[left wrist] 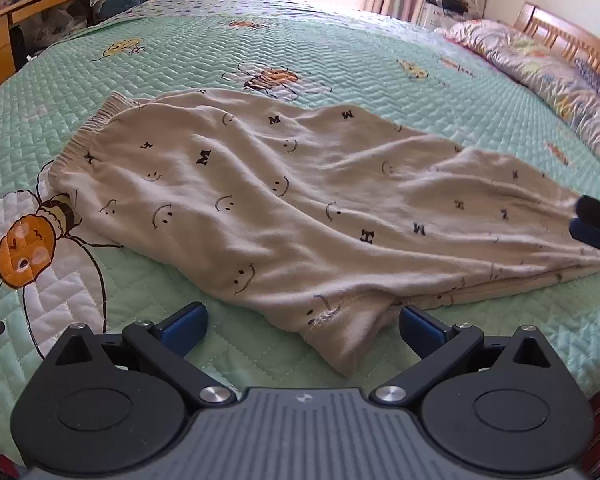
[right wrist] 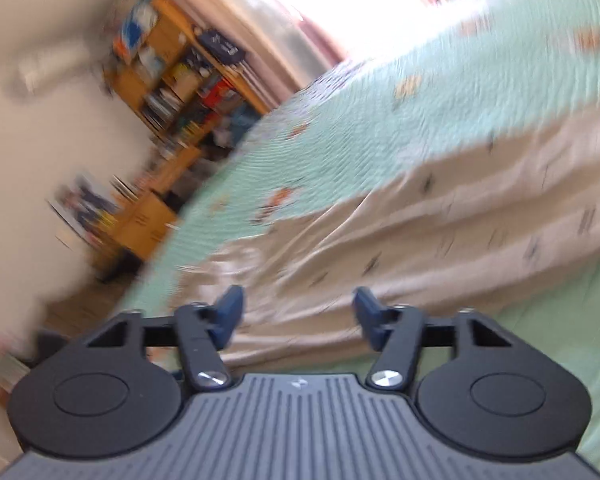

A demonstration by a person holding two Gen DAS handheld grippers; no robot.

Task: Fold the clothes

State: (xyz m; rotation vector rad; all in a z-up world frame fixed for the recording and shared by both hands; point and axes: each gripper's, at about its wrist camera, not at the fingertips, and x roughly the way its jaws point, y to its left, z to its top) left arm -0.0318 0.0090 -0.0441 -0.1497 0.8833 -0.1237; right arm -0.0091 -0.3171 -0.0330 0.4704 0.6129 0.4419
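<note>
While my left gripper (left wrist: 302,322) hangs with both blue fingers (left wrist: 184,326) spread wide and empty, one beige pair of trousers (left wrist: 284,216) lies flat on the green quilt (left wrist: 340,52), its near hem between my fingertips. Black smiley faces and the letter M are printed on it; I read at least four Ms. My right gripper (right wrist: 298,312), blurred, has its jaws partly apart over the same cloth, pinching nothing. I count four clear bee pictures on the quilt.
</note>
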